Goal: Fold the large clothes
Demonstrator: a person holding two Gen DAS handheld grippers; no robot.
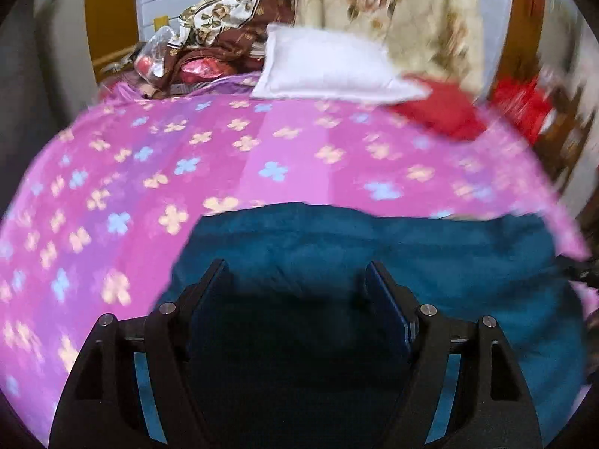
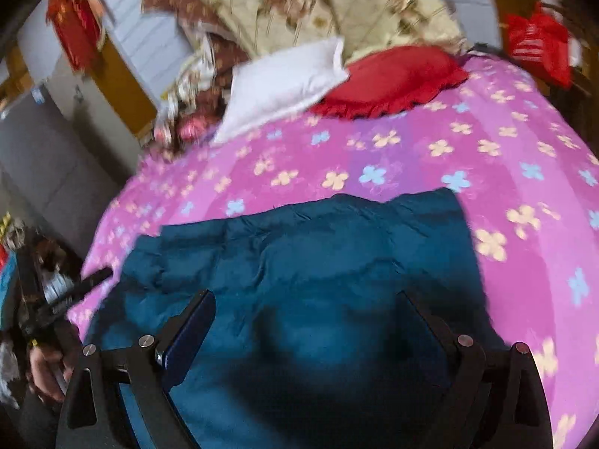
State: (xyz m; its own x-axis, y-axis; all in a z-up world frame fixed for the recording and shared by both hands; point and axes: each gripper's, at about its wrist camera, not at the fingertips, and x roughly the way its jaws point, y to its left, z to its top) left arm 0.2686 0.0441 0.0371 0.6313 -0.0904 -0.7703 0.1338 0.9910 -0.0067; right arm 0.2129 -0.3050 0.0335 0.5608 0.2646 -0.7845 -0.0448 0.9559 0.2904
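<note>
Teal garment (image 2: 318,262) is lying flat on the bed, on the pink flowered bedspread (image 2: 430,142), at the near edge. It is looking folded into a rough rectangle; far edge is running straight across, right edge is ending well short of the bedspread's right side. Surface is lumpy, a few creases.

Left tongs (image 1: 297,280) are standing wide, hanging over the near part of the garment. Nothing between the fingers, pads not touching cloth as far as the left wrist view is showing. Same garment (image 1: 374,247) is filling the lower half of that view.

Right tongs (image 2: 305,310) are also standing wide, nothing gripped, hovering over the garment's middle.

In the right wrist view the left tongs (image 2: 90,280) are showing at the far left edge, beside the garment's left corner, with the person's hand (image 2: 45,370) on the handle.

At the head of the bed: white pillow (image 2: 280,82) and red cushion (image 2: 389,78) touching each other, both lying on the bedspread, well apart from the garment. Behind them a cream floral quilt (image 2: 318,3) is piled up. Both views are blurring toward the edges.
</note>
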